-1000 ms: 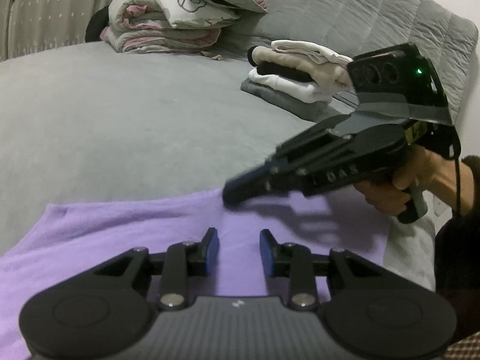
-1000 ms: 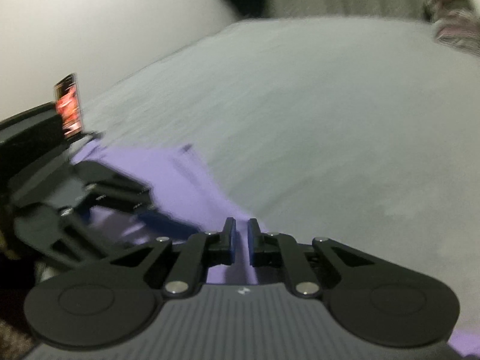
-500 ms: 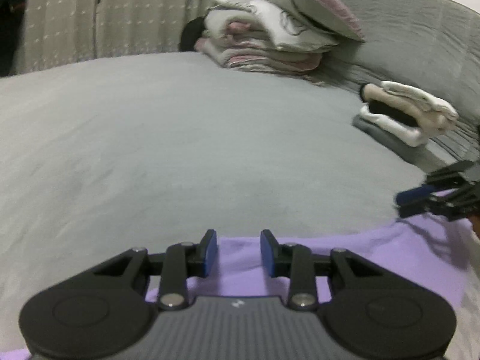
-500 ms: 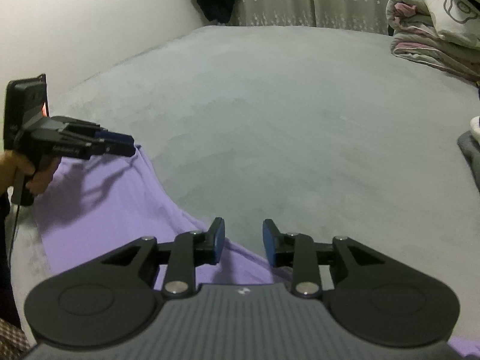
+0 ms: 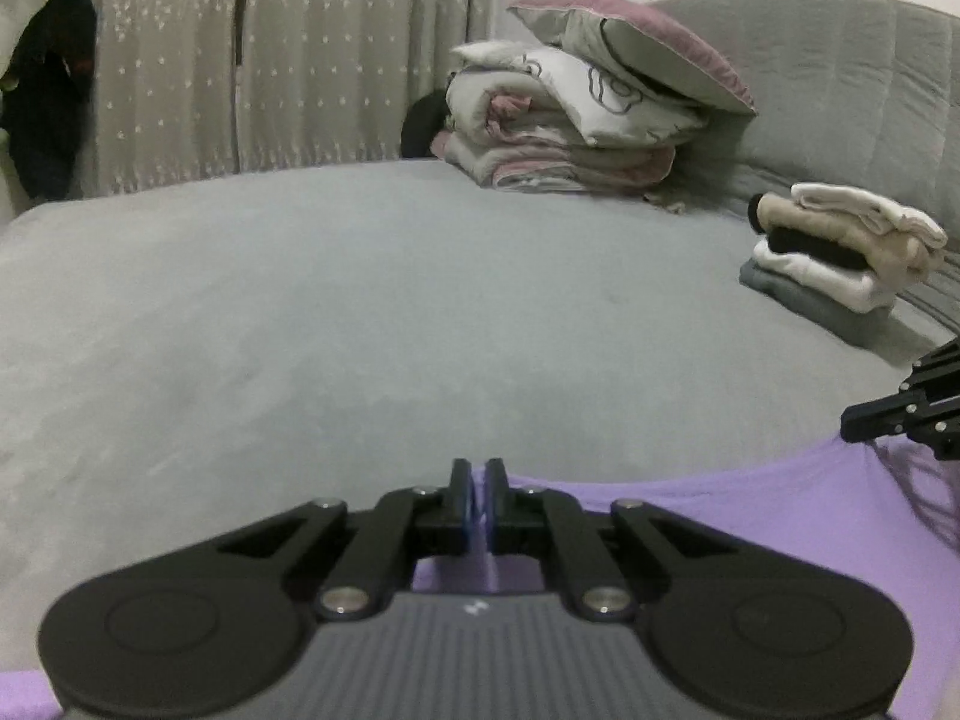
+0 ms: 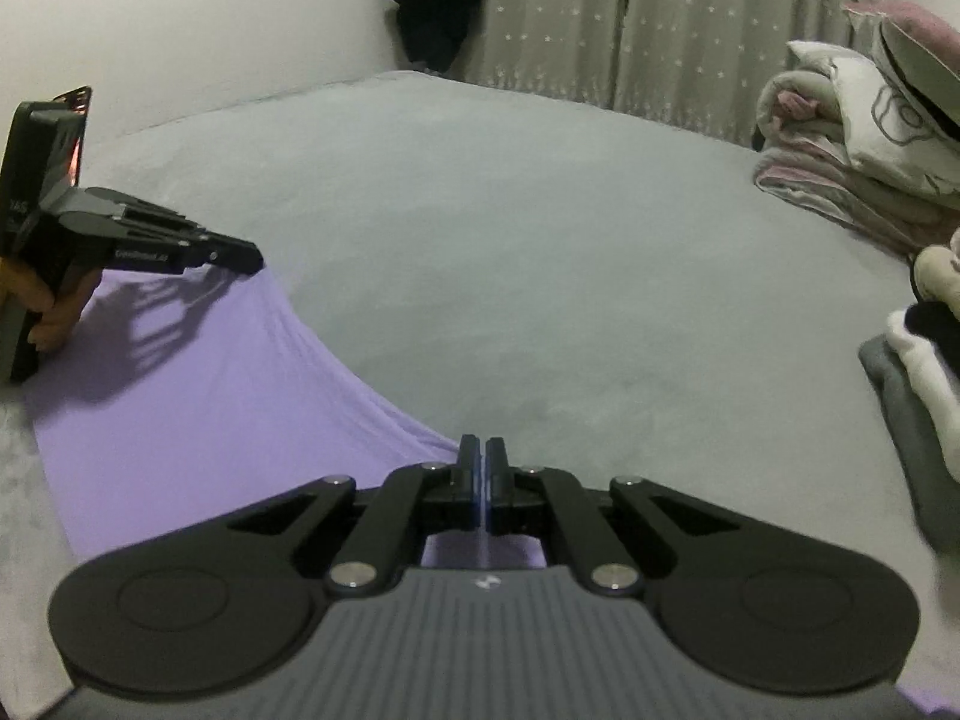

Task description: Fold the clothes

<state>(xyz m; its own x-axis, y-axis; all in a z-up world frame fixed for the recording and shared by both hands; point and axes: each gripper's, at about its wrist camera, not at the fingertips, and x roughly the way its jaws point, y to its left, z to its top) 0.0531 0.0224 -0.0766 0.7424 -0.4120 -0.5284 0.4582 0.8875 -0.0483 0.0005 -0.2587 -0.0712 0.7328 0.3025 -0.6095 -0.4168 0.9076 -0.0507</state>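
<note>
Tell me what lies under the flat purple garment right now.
The purple garment lies spread on the grey bedcover, which shows bare all along its far edge. Whether anything sits beneath the cloth is hidden. The left gripper and the right gripper each pinch that edge.

Purple garment [image 5: 750, 516]: near part hidden under the left tool [image 5: 478, 501] body, lower edge cut by frame
Right tool [image 5: 849, 429]: only its tip shows at the left-wrist view's right edge
Folded clothes stack [image 6: 924, 360]: cut by the right-wrist view's right edge, blurred
Hand [image 6: 48, 306]: mostly out of frame
</note>
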